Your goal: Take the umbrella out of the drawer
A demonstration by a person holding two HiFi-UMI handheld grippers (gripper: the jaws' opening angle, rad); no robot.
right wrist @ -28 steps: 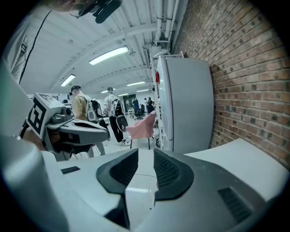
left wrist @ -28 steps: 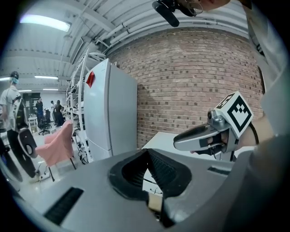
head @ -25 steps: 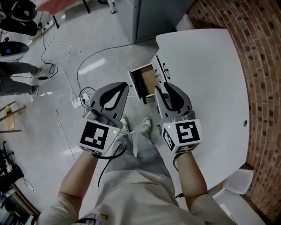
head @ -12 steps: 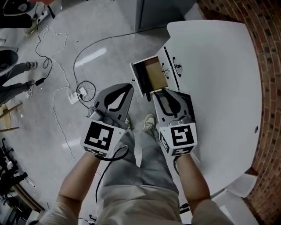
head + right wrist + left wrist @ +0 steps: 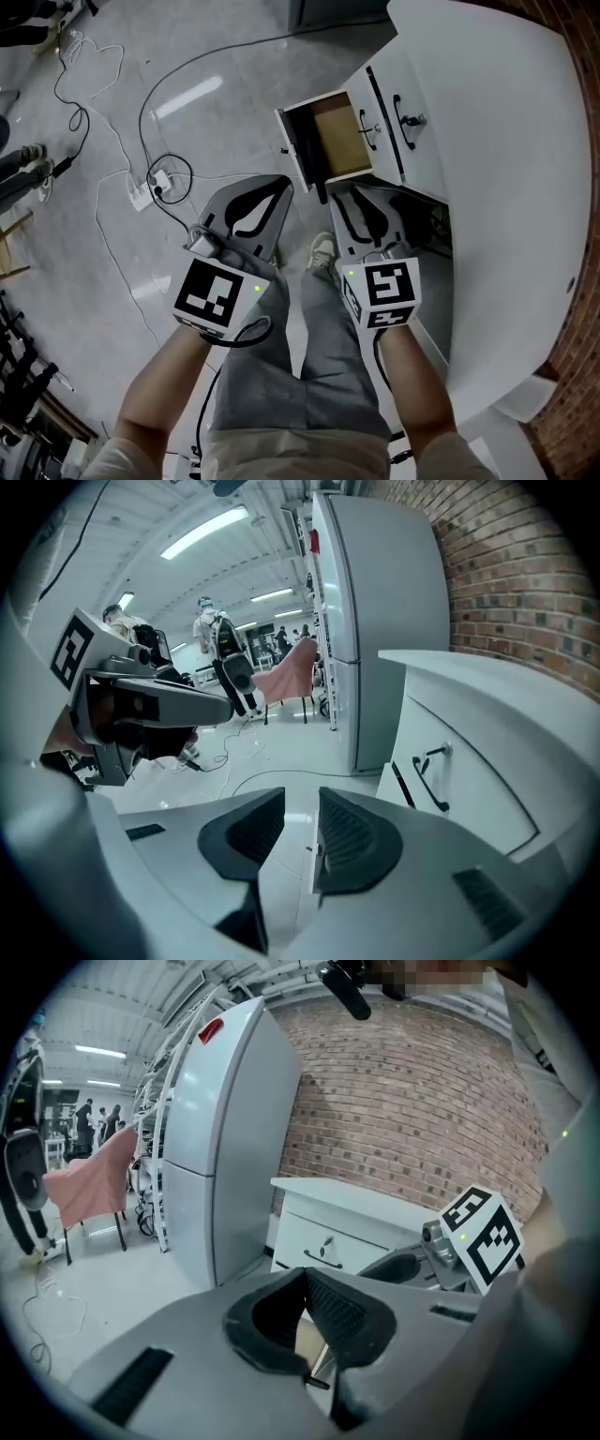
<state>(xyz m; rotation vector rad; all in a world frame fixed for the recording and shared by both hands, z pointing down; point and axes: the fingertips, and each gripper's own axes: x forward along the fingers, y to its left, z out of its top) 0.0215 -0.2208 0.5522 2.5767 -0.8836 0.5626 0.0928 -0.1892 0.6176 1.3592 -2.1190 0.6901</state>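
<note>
An open drawer [image 5: 330, 141] juts from the white cabinet [image 5: 469, 112]. Its brown inside looks bare where it shows, and no umbrella is in view. My left gripper [image 5: 279, 186] hangs just below and left of the drawer's front corner, its tips together with nothing between them. My right gripper [image 5: 352, 194] points at the drawer's near end; its jaws have just been opening and a narrow gap stands between the pads, empty. In the left gripper view the left gripper [image 5: 302, 1279] frames a sliver of brown drawer [image 5: 307, 1340]. The right gripper [image 5: 300, 803] looks past a closed drawer's handle [image 5: 427, 775].
A dark opening [image 5: 427, 220] gapes in the cabinet beside the right gripper. Cables and a power strip [image 5: 142, 192] lie on the grey floor at left. The person's legs and a shoe [image 5: 323, 251] are under the grippers. A grey fridge [image 5: 225, 1129] stands beyond the cabinet against a brick wall [image 5: 422, 1119].
Both grippers have sunk toward the floor, side by side. The open drawer and cabinet now look larger and nearer, and the dark opening beside the right gripper has come into sight.
</note>
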